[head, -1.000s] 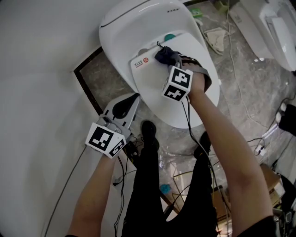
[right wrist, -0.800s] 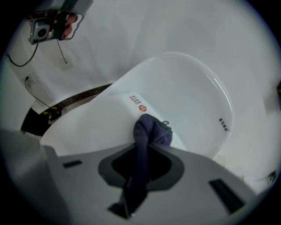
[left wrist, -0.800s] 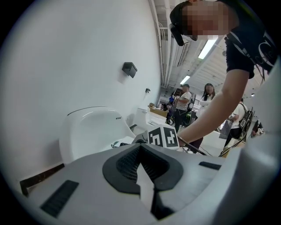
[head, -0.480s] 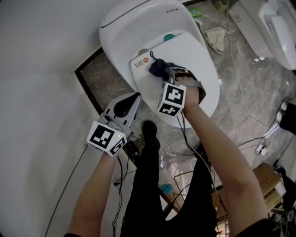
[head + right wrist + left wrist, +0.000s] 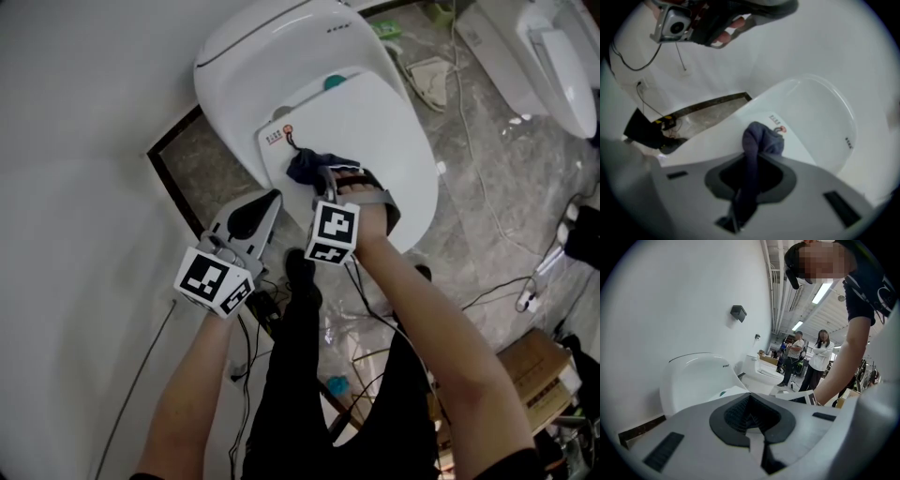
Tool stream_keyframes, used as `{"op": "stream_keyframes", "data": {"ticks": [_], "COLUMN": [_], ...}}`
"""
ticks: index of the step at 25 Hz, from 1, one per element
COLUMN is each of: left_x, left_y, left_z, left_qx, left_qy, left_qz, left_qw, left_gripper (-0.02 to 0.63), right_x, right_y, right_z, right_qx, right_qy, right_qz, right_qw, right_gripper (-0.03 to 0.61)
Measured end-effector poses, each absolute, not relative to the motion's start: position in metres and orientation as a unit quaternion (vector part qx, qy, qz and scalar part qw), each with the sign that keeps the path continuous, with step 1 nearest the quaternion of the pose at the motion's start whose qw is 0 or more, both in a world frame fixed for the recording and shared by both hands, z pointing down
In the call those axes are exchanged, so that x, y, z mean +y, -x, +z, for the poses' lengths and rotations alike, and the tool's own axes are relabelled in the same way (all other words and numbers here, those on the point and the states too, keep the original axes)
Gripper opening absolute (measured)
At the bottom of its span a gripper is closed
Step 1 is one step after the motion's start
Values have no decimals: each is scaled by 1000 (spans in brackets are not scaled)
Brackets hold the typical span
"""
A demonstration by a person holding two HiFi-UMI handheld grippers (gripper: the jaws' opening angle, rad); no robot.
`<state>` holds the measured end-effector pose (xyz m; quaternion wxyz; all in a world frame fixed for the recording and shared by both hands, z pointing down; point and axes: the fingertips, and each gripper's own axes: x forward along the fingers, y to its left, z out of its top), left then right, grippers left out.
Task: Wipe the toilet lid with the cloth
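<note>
Clamping the dark blue cloth (image 5: 302, 165) tight between the jaws of the right gripper (image 5: 323, 175), bunched against the white toilet lid (image 5: 380, 117) near its printed label; left gripper (image 5: 265, 204) off beside the bowl, jaws together, empty

Wall: plain white (image 5: 75, 122), with a small black fixture (image 5: 738, 312) mounted high.
Skirting: dark strip (image 5: 171, 183) at the wall's foot.
Floor: grey marbled stone (image 5: 525, 216), strewn with loose cables (image 5: 480, 169); cardboard box (image 5: 536, 361) at lower right.
Light: long ceiling lamps (image 5: 824, 290), lit.
Far end: onlookers (image 5: 820, 352) standing.
</note>
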<state>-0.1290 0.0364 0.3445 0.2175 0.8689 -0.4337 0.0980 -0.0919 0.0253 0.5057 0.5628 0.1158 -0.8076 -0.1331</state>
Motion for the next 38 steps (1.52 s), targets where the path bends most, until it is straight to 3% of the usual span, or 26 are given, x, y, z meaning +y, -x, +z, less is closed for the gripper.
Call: {"op": "stream_keyframes", "data": {"ticks": [23,28,32,38], "left_x": [36,34,29,25], "left_y": [123,123,127,122], "left_z": [345,343,347,352], "left_qx": [-437,-437,-445,-437], "left_qy": [-866,-866,-861,-865], "left_qz": [98,99,95,97], "left_qw": [222,223,227,228], "left_gripper": [15,15,15,15], "right_x": [130,145,104,-47], "right_y": [114,120,107,36], "right_z": [519,513,493,473], "right_qx": [-822,-845,-855,-829], "right_qy": [-30,-2,-28,-163], "right_qz": [-113,-74,-97,-95], "right_qw": [557,530,508,526], "right_gripper": [66,66,66,66]}}
